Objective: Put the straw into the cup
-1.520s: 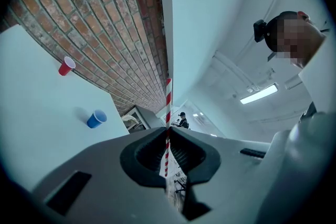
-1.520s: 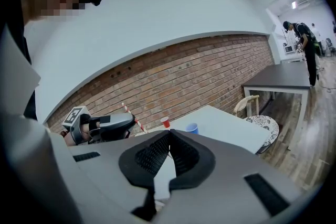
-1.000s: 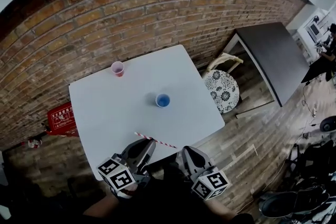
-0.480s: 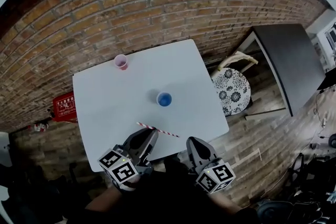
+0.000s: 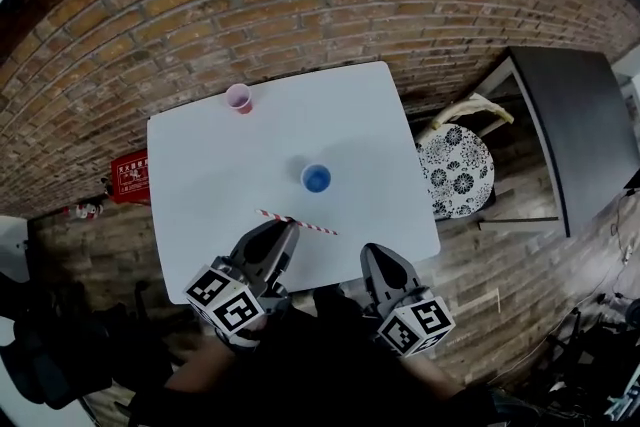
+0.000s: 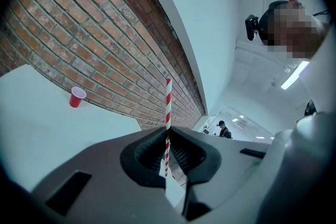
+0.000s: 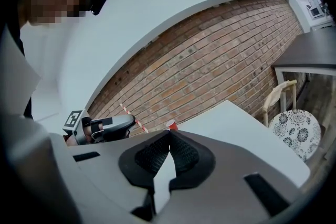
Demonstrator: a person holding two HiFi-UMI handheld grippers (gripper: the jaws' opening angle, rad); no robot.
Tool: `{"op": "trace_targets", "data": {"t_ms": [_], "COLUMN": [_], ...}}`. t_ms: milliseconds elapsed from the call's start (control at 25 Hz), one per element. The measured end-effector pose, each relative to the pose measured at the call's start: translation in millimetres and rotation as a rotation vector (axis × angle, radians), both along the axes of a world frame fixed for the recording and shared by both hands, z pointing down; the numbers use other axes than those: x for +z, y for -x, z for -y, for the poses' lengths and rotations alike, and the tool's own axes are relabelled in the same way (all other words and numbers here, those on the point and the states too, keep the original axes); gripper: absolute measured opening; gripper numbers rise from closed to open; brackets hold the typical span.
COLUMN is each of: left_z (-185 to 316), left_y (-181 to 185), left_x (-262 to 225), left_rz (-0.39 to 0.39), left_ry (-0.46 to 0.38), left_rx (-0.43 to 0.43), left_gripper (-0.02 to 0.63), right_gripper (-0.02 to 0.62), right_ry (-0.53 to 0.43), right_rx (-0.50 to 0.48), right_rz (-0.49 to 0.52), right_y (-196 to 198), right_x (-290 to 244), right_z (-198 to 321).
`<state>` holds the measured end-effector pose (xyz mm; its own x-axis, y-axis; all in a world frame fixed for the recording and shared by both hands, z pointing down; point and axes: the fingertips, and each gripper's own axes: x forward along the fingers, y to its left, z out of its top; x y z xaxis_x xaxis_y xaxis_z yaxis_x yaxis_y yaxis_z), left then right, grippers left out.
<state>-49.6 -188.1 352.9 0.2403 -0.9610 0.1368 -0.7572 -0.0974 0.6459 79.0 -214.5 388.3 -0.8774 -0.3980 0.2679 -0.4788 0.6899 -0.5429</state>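
- Forward since 1 s ago: left claw (image 5: 284,232) has come in over the near edge of the table (image 5: 200,175), and its straw (image 5: 297,223) has closed on the blue cup (image 5: 316,178).
- Left claw: jaws clamped on the straw. Head view shows the straw lying crosswise at the tips, with the longer part out to the claw's right.
- Blue cup: upright, just ahead of the left claw's tips, slightly right, apart from the straw.
- Red cup (image 5: 238,98): well ahead of the left claw, off to its left, near the table's far edge.
- Right claw (image 5: 380,260): beside the left claw, on its right. Jaws pressed together, nothing between them.
- 2 cups on the table.
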Motion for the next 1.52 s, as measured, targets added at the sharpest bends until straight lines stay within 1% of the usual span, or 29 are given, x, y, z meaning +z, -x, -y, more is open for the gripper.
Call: {"op": "trace_targets", "data": {"t_ms": [200,320,520,840,1040,1160,1320,1400,1520], "left_z": [1.9,2.1,4.4,19.5,29.8,36.9,46.6,51.5,58.0], "left_y": [5.9,10.0,15.6,34.3,46.8,52.4,54.3,55.9,61.0], "left_x": [1.6,3.2,10.9,16.7,16.1,21.0,24.8,27.6,32.6], "left_rz": [0.030,0.058,0.089,0.064,0.067,0.090,0.158,0.165,0.156], "left_ry": [0.007,0.009,0.017,-0.003,-0.021,-0.023,-0.031,-0.034,-0.034], "left_rx": [-0.051,-0.063,-0.046,-0.026,-0.023,-0.019,-0.004,0.002,0.004], "left_gripper": [0.037,0.038,0.037,0.037,0.037,0.037,0.037,0.038,0.037], "right_gripper": [0.023,0.023,0.023,0.023,0.023,0.023,0.023,0.023,0.023], "right_ry": [0.000,-0.007,-0.010,-0.005,0.004,0.011,0.025,0.033,0.044], "right_rx": [-0.033,-0.035,-0.020,0.006,0.020,0.026,0.031,0.033,0.036], "right_rz": [0.015,0.017,0.011,0.009,-0.007,-0.016,-0.029,-0.032,-0.037], "right_y": [1.9,5.8,16.1,37.0,44.4,48.7,52.5,54.8,58.8], "right_x": [2.5,6.5,10.1,7.4,14.7,21.2,32.3,37.7,46.7], "right_z": [12.2,22.2,34.3,37.2,42.7,48.6,56.8,60.4,64.8]}}
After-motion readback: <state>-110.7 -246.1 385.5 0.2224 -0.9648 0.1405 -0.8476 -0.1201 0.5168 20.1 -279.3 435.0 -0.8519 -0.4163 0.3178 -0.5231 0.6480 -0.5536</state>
